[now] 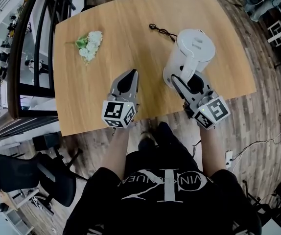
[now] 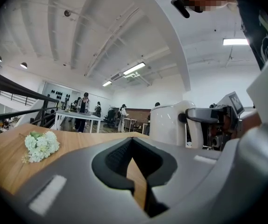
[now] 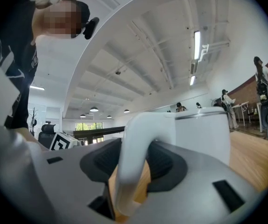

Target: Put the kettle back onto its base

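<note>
The left gripper has its jaws brought together at the tips, nothing between them (only a sliver of wood shows below). Beyond lies the wooden table, with a small bunch of white flowers at the left. To the right stands a white kettle, the right gripper at its handle. Far behind, people stand around a white desk
</note>
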`<state>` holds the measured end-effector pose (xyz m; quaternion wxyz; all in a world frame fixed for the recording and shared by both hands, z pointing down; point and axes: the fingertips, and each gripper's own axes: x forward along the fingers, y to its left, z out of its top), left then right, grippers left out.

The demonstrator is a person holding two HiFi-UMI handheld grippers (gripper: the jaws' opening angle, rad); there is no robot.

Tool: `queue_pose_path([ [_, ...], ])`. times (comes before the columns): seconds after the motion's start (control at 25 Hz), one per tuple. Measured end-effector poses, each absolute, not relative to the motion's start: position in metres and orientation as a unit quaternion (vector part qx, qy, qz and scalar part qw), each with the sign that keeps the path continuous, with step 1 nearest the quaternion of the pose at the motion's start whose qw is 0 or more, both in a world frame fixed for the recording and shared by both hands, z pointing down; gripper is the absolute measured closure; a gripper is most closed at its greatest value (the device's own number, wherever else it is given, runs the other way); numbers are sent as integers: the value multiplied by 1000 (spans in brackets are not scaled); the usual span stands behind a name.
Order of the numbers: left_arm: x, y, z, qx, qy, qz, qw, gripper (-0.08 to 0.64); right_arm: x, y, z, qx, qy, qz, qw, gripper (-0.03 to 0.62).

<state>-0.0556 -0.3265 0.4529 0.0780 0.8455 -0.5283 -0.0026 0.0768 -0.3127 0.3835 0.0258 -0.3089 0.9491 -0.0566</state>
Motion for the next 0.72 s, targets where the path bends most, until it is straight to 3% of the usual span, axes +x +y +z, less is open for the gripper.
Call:
queue_pose_path([
  [0.72, -39, -325, 461, 861, -501, 2, 84, 551, 87, -286, 397, -279, 960, -35, -19, 425],
])
